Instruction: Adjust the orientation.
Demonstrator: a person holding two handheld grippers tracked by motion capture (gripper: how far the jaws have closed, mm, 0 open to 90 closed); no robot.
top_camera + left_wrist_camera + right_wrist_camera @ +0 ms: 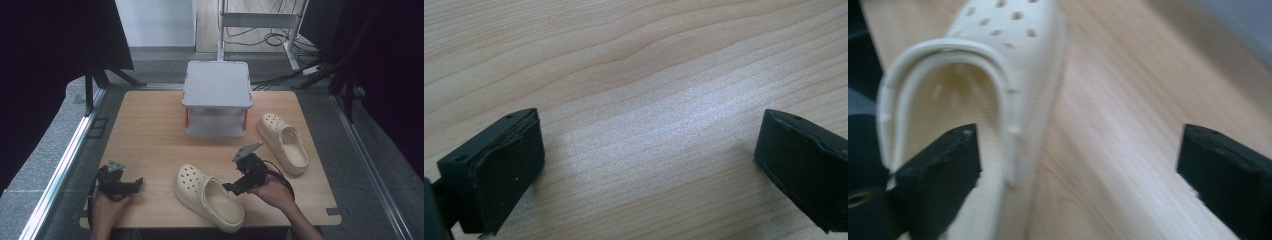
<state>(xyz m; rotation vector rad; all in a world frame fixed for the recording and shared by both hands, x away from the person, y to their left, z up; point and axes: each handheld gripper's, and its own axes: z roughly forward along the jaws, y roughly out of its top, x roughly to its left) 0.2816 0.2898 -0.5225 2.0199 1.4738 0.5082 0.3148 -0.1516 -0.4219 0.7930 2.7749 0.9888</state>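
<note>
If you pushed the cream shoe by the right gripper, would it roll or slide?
Probably slide. The near clog lies flat on its wide sole on the smooth wooden table, so rolling or tipping looks unlikely. It looks like thick foam with holes, so probably light for its size. Its rim looks bendy and may squash a little when pinched.

Lab: curtained rig [50, 40], floor cables [272, 37]
</note>
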